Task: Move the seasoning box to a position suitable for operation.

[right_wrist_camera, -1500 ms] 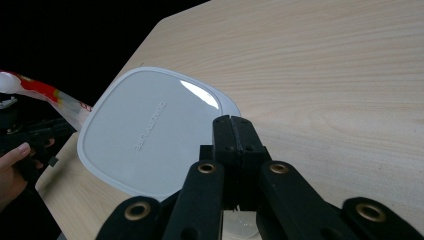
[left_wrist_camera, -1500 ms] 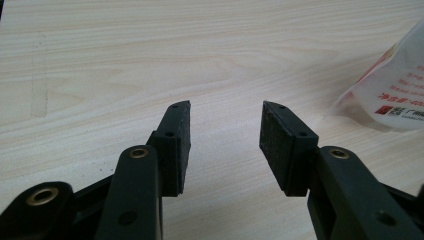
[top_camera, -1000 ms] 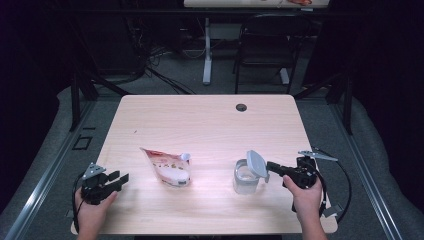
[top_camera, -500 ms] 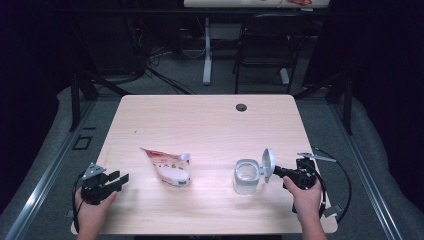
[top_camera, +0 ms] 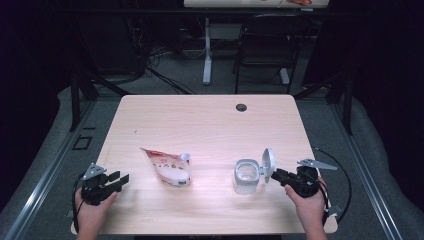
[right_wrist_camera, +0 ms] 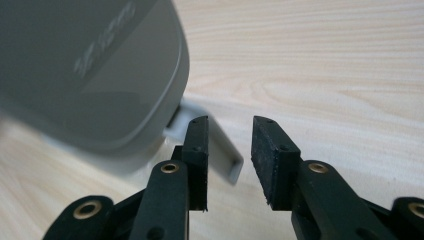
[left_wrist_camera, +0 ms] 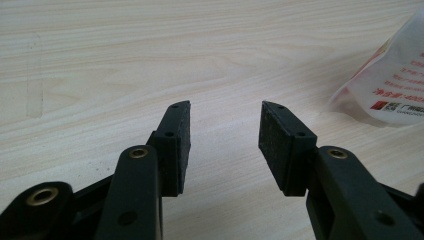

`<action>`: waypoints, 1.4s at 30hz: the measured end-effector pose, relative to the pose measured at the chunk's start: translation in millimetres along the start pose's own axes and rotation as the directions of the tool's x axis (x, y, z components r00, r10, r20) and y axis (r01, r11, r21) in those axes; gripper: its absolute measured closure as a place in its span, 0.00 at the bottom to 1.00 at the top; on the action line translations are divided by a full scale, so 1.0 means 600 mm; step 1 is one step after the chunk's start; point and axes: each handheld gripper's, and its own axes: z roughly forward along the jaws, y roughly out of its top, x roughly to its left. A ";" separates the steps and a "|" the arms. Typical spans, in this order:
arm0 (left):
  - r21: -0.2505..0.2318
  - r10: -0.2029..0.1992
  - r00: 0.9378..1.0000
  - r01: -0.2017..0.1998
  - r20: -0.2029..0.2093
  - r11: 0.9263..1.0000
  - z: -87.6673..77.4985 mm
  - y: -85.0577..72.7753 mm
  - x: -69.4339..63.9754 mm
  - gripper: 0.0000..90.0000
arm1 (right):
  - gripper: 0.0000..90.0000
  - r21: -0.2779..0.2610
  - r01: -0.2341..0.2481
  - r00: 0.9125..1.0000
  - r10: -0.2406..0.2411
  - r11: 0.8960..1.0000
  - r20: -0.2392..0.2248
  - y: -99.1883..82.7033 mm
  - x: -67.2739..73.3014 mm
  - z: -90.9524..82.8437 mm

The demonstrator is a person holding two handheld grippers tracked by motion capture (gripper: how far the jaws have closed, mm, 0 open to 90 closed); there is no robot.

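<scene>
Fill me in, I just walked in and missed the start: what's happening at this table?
A person sits at a wooden table with a two-jaw gripper in each hand. The right gripper is at the flip lid of a small grey container; the lid stands open and upright, and the jaws are parted, gripping nothing. The left gripper rests open near the table's front left corner. A white snack pouch lies flat between them, untouched.

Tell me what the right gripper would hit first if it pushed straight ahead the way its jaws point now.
Most likely the raised lid of the grey container: the right gripper points straight at it, its open jaws just short of the lid's tab.
</scene>
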 end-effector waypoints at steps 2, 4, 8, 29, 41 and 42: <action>-0.003 0.001 1.000 -0.001 0.002 1.000 -0.001 0.000 0.001 0.64 | 0.74 -0.001 0.047 0.999 -0.047 0.999 0.013 -0.009 0.003 -0.003; -0.001 0.003 1.000 -0.003 0.000 1.000 -0.002 0.001 0.001 0.65 | 0.73 0.007 0.090 0.995 -0.090 0.996 0.036 -0.015 0.006 -0.006; 0.000 0.009 1.000 -0.009 -0.008 1.000 -0.004 0.001 0.000 0.68 | 0.71 -0.003 0.142 0.989 -0.142 0.990 0.051 -0.019 0.013 -0.008; -0.008 0.011 1.000 -0.011 0.007 1.000 0.002 0.001 -0.002 0.64 | 0.72 -0.001 0.269 0.959 -0.267 0.963 0.090 -0.025 0.040 0.042; 0.002 0.011 1.000 -0.011 0.011 1.000 0.004 0.001 -0.001 0.64 | 0.80 -0.017 0.299 0.951 -0.296 0.954 0.092 -0.021 0.032 0.049; 0.001 0.011 1.000 -0.011 0.007 1.000 0.004 0.001 -0.002 0.64 | 0.80 -0.018 0.305 0.949 -0.302 0.952 0.093 -0.021 0.033 0.049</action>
